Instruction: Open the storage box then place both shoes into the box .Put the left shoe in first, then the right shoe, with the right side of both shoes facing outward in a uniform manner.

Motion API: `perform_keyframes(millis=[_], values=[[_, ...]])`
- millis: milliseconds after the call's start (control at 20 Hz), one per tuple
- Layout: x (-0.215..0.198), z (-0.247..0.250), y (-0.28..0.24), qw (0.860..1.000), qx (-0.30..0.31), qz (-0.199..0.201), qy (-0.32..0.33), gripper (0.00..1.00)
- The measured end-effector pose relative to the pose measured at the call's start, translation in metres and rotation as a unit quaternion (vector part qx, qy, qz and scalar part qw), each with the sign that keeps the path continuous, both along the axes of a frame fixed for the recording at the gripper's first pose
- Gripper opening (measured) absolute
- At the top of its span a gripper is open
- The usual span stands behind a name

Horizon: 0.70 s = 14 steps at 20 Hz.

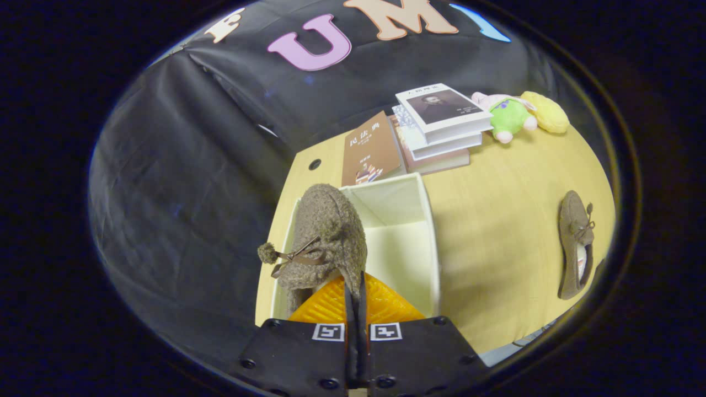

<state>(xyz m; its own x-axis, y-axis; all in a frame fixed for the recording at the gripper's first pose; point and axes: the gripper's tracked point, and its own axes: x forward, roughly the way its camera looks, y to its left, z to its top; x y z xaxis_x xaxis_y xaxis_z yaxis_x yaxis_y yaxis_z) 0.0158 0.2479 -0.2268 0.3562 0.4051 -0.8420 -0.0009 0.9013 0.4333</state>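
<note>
Wooden table (496, 237) carries the open storage box (427, 242) — take it as your landmark. Your gripper (356, 298) has its fingers pressed together on a fuzzy brown shoe (325, 231), held over the box's left wall. Beyond the box lie stacked books (441, 124) and a plush toy (518, 116); the second shoe (576, 242) lies well right of it.

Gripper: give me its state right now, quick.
Gripper: jaws closed on the rim of the fuzzy brown shoe, holding it over the open white box.
</note>
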Motion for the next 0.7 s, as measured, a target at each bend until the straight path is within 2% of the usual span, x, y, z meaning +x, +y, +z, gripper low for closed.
perform_keyframes(millis=[300, 700], values=[[-0.011, -0.04, 0.025, 0.999, -0.027, -0.001, 0.046, 0.03], [-0.018, -0.078, 0.041, 0.995, -0.077, 0.026, 0.065, 0.04]])
